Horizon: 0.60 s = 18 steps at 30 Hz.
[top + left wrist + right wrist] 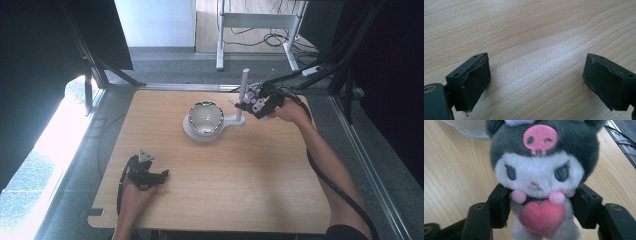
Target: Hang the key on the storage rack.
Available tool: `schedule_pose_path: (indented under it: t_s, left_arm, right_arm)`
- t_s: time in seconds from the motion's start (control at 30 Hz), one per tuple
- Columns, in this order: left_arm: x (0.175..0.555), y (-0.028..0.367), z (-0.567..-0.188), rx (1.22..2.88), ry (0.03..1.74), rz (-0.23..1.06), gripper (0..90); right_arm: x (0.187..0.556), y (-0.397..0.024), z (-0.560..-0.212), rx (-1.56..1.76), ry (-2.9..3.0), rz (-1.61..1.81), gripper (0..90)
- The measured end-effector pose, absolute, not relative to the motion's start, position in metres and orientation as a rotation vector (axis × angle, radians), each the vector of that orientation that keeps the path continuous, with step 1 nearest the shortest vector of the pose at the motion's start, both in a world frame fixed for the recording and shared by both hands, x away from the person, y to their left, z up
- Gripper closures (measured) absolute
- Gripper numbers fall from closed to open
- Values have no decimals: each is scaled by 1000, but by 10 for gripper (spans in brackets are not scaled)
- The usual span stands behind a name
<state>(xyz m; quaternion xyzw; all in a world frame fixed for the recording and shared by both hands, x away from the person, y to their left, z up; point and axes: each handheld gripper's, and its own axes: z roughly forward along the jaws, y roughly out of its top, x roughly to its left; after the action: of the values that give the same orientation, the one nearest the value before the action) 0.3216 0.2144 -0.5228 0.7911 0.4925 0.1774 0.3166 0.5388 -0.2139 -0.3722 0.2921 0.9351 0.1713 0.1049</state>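
Note:
A plush toy [540, 170] with a dark hood, a pink skull badge, a white face and a pink heart on its chest fills the right gripper view. My right gripper [540, 206] is shut on its grey body, one black pad against each side. From above, that gripper [246, 105] and the toy [258, 104] hang at the far right of the table, beside a white post [244, 92]. Near the front left, my left gripper [164, 175] rests on the wood. Its jaws [536, 82] stand wide open over bare table.
A shiny round bowl [205, 117] sits on a white base [192, 133] in the far middle of the wooden table [225, 185]; the post rises from the base's right arm. The base's rim [471, 133] lies just behind the toy. Cables [624, 142] run past the table's far edge.

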Motion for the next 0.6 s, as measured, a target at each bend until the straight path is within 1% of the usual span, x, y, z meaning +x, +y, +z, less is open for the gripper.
schedule_pose_path:
  t_s: [0.07, 0.17, 0.4, 0.6]
  left_arm:
    - [322, 214, -523, 2083, 1297, 468, 75]
    - [322, 214, -523, 2082, 1296, 467, 75]
    - [322, 214, -523, 2083, 1296, 467, 76]
    - [322, 214, -523, 2083, 1296, 467, 76]
  right_arm:
    - [538, -210, -377, 839, 2753, 509, 303]
    - [537, -207, -381, 818, 2740, 511, 237]
    - [531, -211, -381, 805, 2715, 507, 140]
    - [521, -214, -385, 798, 2723, 494, 129]
